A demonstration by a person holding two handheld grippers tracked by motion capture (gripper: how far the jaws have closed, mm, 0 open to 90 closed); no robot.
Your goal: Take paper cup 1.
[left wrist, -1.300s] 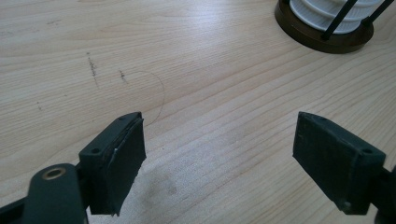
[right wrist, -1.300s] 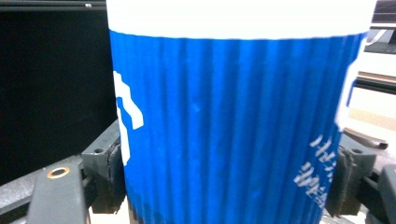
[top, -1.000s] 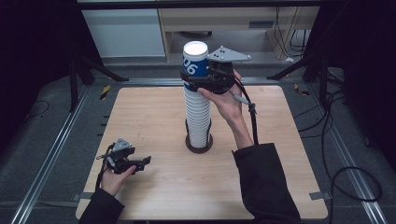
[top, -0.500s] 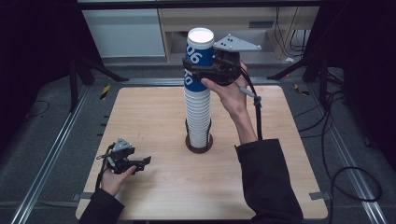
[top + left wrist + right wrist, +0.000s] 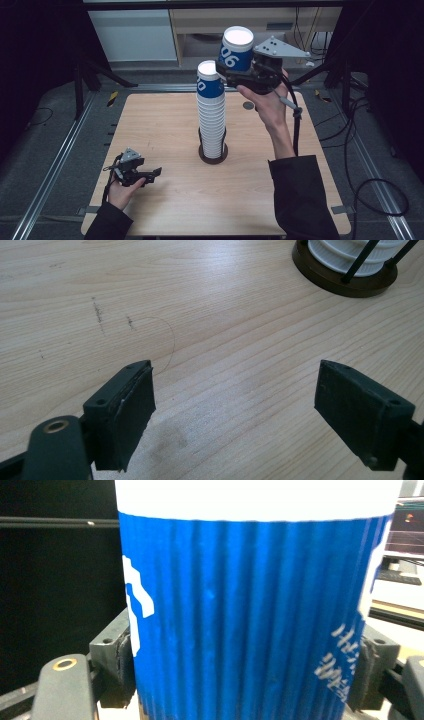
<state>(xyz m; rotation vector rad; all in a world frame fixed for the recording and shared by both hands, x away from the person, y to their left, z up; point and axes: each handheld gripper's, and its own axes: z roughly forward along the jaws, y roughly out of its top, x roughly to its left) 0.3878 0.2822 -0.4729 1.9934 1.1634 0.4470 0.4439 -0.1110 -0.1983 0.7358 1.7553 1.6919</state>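
A tall stack of white paper cups (image 5: 210, 120), topped by a blue-sleeved one, stands in a dark round holder (image 5: 213, 155) at the table's middle. My right gripper (image 5: 231, 71) is shut on a single blue cup (image 5: 236, 50), held upright in the air just above and right of the stack's top, apart from it. In the right gripper view the blue ribbed cup (image 5: 250, 610) sits between both pads (image 5: 122, 662). My left gripper (image 5: 152, 175) rests low at the table's front left, jaws open with nothing between them (image 5: 235, 410); the holder's base (image 5: 345, 280) lies beyond it.
The wooden table (image 5: 160, 120) is bare around the holder. A small round mark (image 5: 248, 105) lies on it behind the stack. Dark stands, cables and a pale cabinet (image 5: 135, 35) surround the table's far side.
My right gripper has lifted the top blue cup off the stack and carried it up and to the right. The left gripper has stayed put.
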